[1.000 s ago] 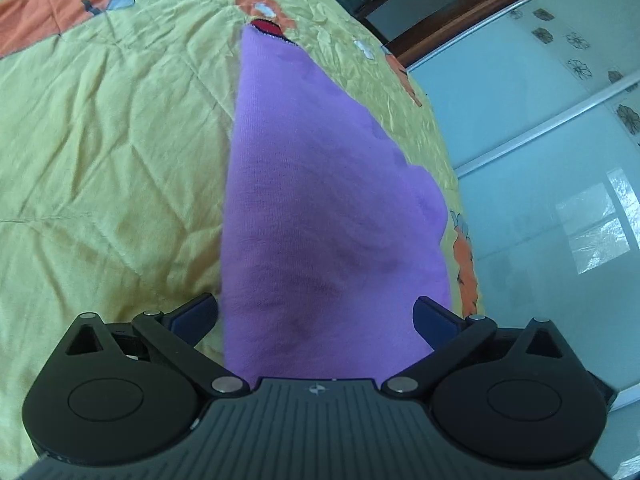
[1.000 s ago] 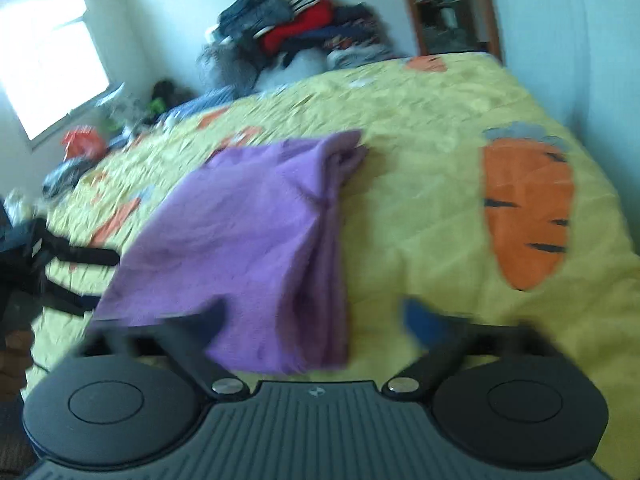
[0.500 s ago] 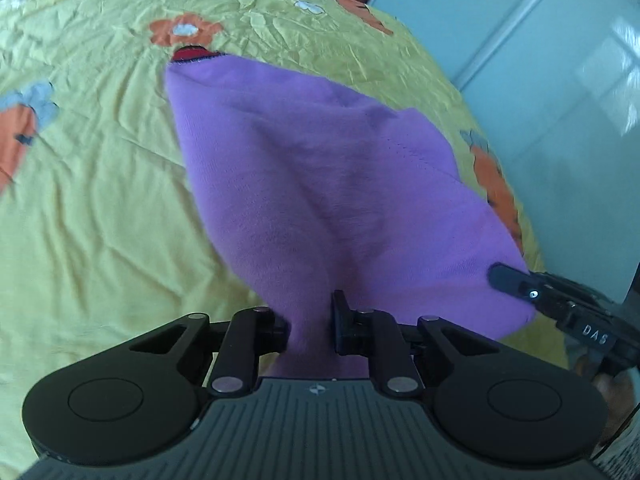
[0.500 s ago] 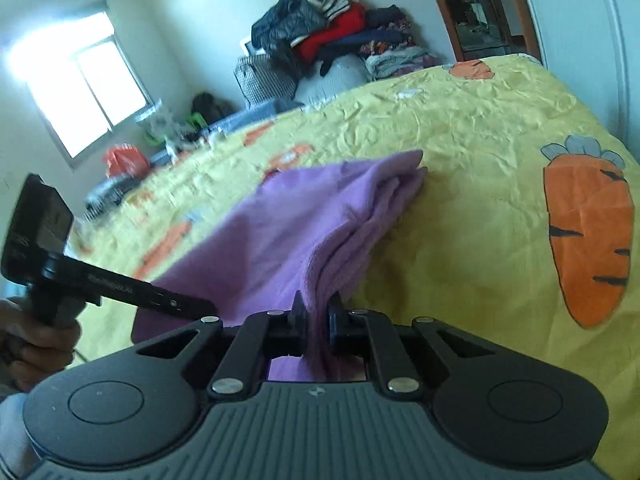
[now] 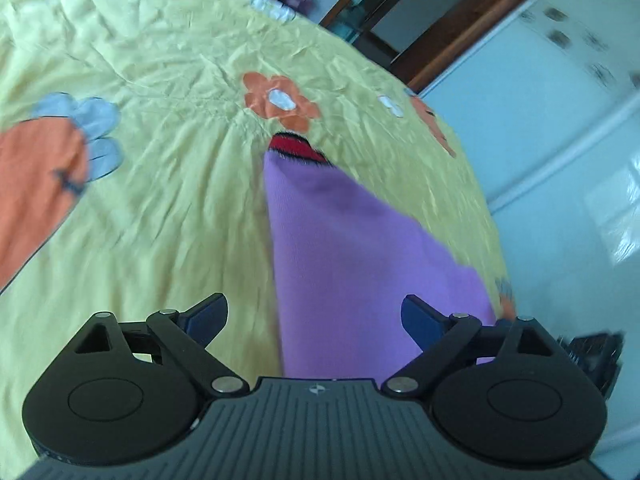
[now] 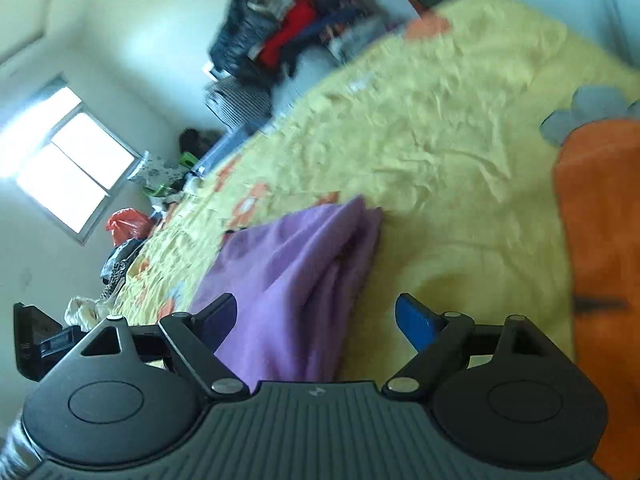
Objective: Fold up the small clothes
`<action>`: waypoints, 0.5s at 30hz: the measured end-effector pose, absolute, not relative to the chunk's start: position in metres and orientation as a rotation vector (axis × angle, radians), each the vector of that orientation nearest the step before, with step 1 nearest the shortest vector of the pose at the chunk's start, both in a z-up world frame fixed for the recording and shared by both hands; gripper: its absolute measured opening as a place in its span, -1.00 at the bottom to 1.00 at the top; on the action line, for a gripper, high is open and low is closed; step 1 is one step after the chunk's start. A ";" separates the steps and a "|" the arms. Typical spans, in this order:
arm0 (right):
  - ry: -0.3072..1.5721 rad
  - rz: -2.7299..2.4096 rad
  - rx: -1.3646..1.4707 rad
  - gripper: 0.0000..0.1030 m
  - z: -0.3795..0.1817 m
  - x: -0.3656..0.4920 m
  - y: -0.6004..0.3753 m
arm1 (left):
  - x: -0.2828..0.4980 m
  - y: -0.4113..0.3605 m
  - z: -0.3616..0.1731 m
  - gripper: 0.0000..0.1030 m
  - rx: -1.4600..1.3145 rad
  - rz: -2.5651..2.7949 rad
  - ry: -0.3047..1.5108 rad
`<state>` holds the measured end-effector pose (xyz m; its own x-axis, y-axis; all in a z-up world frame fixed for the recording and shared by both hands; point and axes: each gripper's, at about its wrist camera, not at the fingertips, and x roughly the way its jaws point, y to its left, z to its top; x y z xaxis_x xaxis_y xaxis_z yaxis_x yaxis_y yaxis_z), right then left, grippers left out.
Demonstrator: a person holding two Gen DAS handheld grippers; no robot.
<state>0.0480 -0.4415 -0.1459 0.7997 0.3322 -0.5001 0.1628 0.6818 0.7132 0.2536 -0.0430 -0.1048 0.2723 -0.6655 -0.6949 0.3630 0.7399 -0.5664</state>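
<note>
The left gripper (image 5: 314, 318) has its jaws opening, wide apart, where half a second ago they were pinched shut on the purple garment (image 5: 352, 264). The cloth lies between the blue pads (image 5: 208, 316) now, but neither pad presses on it. The right gripper (image 6: 316, 320) shows the same change: clamped on a purple edge half a second ago, its jaws now opening, with the garment (image 6: 292, 280) running up between them and free of both.

Outward from the claws, the garment rests on the yellow bedspread (image 5: 160, 208) as a long narrow shape. In the right wrist view its far end shows doubled layers. A red trim (image 5: 296, 148) marks the far tip in the left wrist view, just below an orange flower print (image 5: 280, 100). Both frames are smeared, so how neatly the edges meet is hard to judge.

Both grips letting go together suggests a fold has just been laid down and released. The piece is narrower than it looked a moment ago, so the next fold would probably run across its length. A pile of clothes (image 6: 280, 36) sits well beyond, at the bed's far end.
</note>
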 end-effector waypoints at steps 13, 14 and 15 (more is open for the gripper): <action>0.738 0.163 0.612 -0.50 -0.139 0.103 -0.401 | 0.284 -0.127 -0.113 -0.67 -0.120 -0.717 1.061; 0.707 0.148 0.544 -0.60 -0.134 0.099 -0.393 | 0.279 -0.129 -0.111 -0.69 -0.078 -0.716 1.021; 0.673 0.133 0.463 -0.62 -0.128 0.093 -0.383 | 0.270 -0.131 -0.105 -0.72 -0.029 -0.719 0.966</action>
<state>0.0928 -0.3832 -0.1279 0.7781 0.2651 -0.5695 0.0287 0.8906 0.4538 0.2703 -0.1307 -0.1054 0.3582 -0.5700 -0.7394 0.5449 0.7707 -0.3301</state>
